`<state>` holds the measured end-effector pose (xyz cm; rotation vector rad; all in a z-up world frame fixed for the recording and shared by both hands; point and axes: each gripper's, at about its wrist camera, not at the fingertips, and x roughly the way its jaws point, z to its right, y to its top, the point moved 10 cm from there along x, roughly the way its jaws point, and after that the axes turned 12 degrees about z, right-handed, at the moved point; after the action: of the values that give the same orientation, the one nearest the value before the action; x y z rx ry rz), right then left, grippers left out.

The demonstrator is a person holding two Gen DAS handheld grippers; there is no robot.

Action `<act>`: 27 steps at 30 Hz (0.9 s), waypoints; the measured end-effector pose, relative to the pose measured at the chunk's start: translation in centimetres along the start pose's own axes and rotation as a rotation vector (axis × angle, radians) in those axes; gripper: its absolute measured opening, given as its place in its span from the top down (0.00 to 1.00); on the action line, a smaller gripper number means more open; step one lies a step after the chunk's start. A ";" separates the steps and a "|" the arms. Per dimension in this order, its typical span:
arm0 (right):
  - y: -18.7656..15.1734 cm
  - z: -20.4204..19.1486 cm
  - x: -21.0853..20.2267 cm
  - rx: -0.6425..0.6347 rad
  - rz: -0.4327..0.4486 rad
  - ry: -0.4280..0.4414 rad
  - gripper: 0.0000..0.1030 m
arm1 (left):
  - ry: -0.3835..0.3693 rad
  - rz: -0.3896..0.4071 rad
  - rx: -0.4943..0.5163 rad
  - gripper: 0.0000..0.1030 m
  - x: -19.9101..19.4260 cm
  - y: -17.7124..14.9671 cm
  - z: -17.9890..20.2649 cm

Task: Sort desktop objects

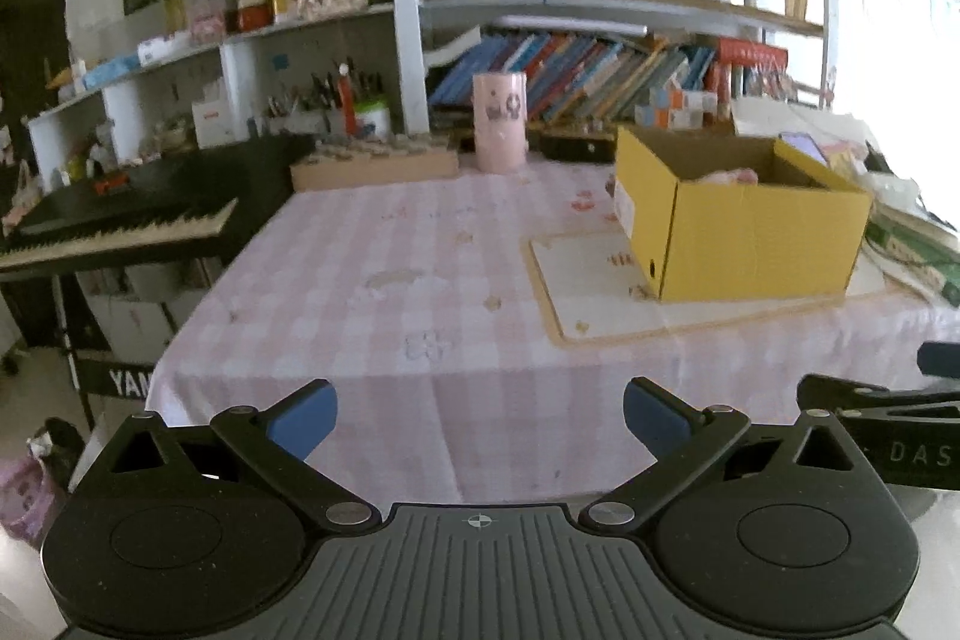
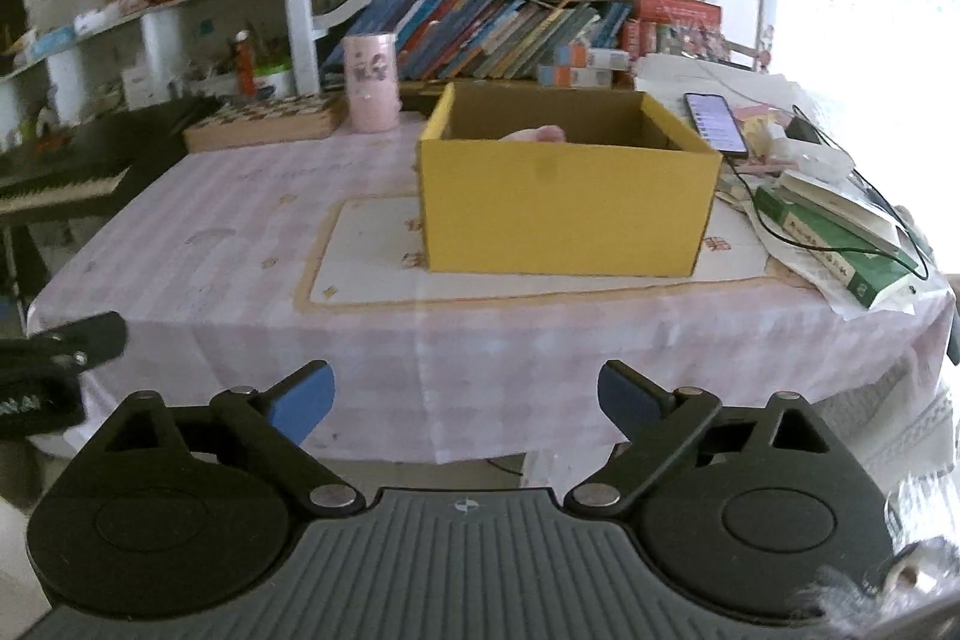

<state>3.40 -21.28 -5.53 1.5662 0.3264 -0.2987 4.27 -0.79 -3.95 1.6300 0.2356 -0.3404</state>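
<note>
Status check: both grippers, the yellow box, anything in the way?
Left gripper open, empty; right gripper open, empty. Yellow box open on mat, something pink inside. Approach clear; phone and books beside box.

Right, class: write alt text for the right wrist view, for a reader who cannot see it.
An open yellow cardboard box sits on a mat on a pink checked tablecloth, something pink just visible inside. The right gripper is in the foreground, fingers apart and empty. A pink cup stands behind the box; books and a phone lie to its right.
</note>
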 end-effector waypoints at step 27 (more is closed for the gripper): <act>-2.2 -1.4 -0.9 0.009 -0.083 -0.004 0.00 | 0.010 -0.062 -0.042 0.00 -1.1 -2.1 -1.6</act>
<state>1.73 -19.89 -7.20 1.5628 0.3877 -0.3679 2.60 1.08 -5.41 1.5854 0.2995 -0.3718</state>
